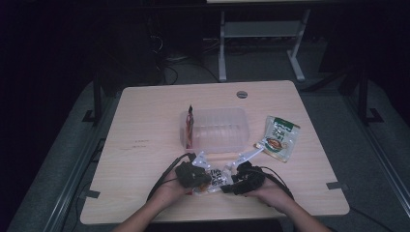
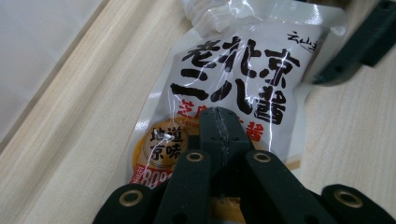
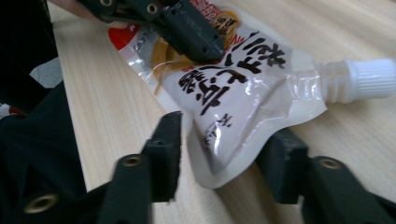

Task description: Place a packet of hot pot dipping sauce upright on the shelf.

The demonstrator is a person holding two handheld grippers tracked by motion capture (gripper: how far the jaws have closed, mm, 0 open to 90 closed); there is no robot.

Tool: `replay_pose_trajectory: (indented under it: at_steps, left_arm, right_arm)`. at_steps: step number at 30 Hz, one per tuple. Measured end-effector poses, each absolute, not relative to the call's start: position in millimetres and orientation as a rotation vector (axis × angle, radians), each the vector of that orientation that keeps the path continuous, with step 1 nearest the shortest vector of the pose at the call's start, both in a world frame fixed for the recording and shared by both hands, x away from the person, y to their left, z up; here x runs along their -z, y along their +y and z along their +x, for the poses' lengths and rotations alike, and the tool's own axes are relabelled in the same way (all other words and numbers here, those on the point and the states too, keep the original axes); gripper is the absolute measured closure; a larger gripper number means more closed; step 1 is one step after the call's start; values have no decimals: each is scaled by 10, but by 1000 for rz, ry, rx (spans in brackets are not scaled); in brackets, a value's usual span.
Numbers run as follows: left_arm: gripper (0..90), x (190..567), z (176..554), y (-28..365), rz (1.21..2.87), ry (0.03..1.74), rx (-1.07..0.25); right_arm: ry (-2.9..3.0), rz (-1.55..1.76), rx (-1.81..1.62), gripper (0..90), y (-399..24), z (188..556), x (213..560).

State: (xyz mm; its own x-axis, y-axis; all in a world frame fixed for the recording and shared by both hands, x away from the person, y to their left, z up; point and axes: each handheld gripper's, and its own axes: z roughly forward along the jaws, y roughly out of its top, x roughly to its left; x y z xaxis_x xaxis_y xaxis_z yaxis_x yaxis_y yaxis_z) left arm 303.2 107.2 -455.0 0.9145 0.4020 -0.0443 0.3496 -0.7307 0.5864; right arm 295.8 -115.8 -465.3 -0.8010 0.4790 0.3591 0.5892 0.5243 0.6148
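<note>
Here, a white spouted sauce pouch with bold black lettering and a white screw cap (image 3: 243, 93) lies flat on the pale wooden table (image 1: 145, 125) near its front edge, between the person's two hands. The left gripper (image 2: 219, 128) has its black jaws pressed together on the pouch's bottom end, pinning it down; from the right gripper view that same closed pair lies across the printed face. The right gripper (image 3: 224, 154) straddles one side edge of the pouch near the spout end, its jaws partly spread, and the pads do not seem to press on the film yet.

Farther back, a clear rectangular plastic container (image 1: 217, 128) stands mid-table with a slim reddish packet (image 1: 190, 126) leaning at its left wall, and a green-and-white flat sachet (image 1: 279, 137) lies apart to its right.

Judging by this layout, one item is already in the container, the pouch is only being secured, and lifting it across, plus the sachet, likely remains.
</note>
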Motion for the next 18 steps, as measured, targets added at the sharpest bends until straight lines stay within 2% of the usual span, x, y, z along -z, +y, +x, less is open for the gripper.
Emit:
replay_pose_trajectory:
  at_steps: [7,18]
  left_arm:
    - [900,4557,3047,1107,2437,567,-81]
    - [900,4561,3061,1187,2401,594,-41]
  right_arm:
    - [-2605,-916,1165,677,-1075,3011,4607]
    - [-2583,-910,1186,788,-1030,3094,4584]
